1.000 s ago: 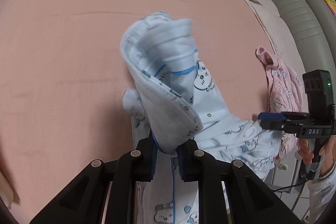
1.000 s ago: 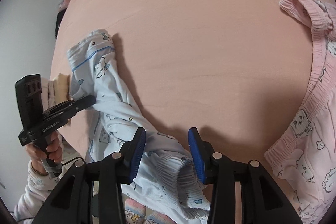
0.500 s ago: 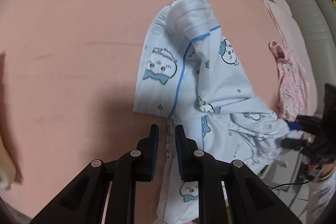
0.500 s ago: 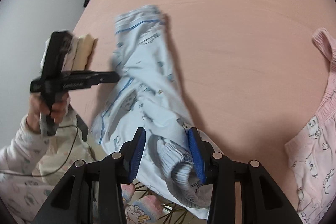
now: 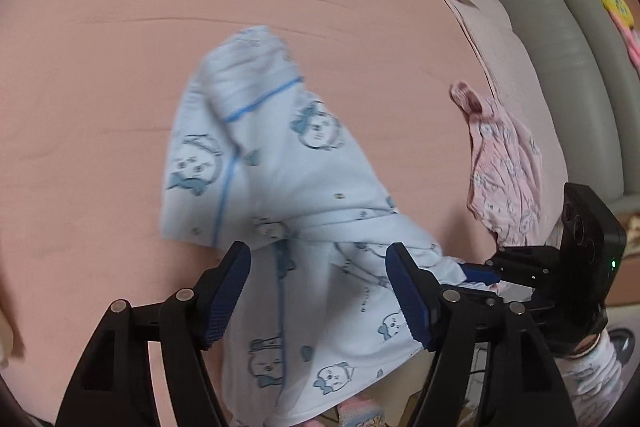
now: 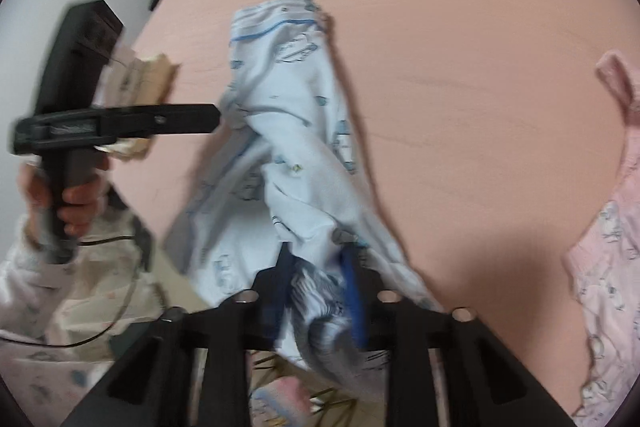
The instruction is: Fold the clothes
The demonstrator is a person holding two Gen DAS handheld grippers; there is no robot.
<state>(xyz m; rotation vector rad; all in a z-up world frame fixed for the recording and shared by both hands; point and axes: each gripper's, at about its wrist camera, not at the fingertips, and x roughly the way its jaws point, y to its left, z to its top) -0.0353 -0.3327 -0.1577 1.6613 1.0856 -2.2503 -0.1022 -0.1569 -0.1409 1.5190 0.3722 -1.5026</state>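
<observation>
A light blue pyjama garment [image 5: 280,167] with cartoon prints lies crumpled on the pink bed sheet [image 5: 120,67], its near end hanging over the bed's edge. My left gripper [image 5: 318,255] hovers above it with its jaws opening wide; the cloth lies below them and the pads do not press on it. My right gripper [image 6: 316,259] is closing, and the garment's ribbed cuff [image 6: 320,311] is bunched between its blue pads. In the left wrist view the right gripper [image 5: 476,273] holds the garment's right edge. In the right wrist view the left gripper [image 6: 212,117] points at the garment [image 6: 296,131] from the left.
A pink printed garment [image 5: 504,163] lies on the sheet to the right, also seen at the right wrist view's edge as the pink garment [image 6: 600,267]. A grey padded headboard [image 5: 560,27] runs behind it. A cream folded stack [image 6: 152,75] sits at the bed's left edge. A hand [image 6: 76,199] holds the left gripper's handle.
The left gripper held a raised fold of the blue garment, let it drop flat, then spread its jaws wide. The right gripper's jaws narrowed onto the cuff, and its view rolled.
</observation>
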